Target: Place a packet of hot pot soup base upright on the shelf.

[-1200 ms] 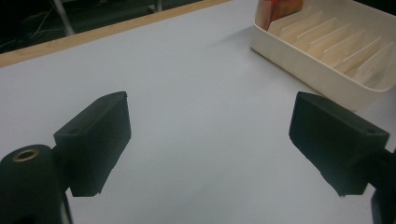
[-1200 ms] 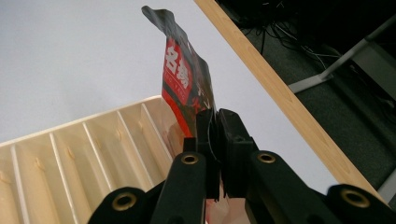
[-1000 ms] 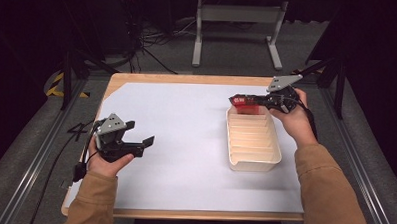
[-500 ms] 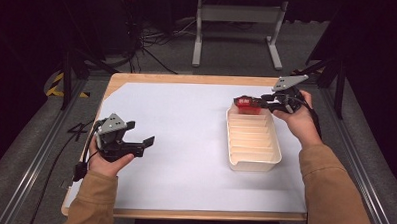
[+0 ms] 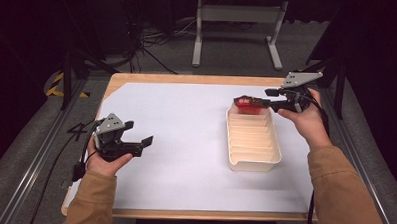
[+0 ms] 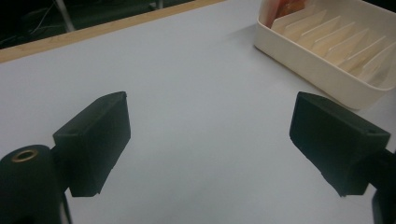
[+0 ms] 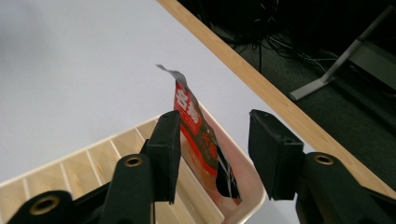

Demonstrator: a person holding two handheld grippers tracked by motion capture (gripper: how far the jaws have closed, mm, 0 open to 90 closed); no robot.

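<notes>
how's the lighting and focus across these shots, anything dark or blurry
High view: white table sheet evenly lit, the room behind nearly black. Left gripper view: near jaws soft, tray sharper. Right gripper view: red packet clear, jaws slightly blurred, floor dim.

A red packet [image 7: 201, 140] with white lettering, a cream tray [image 5: 252, 161], white table sheet [image 5: 186, 126].
</notes>
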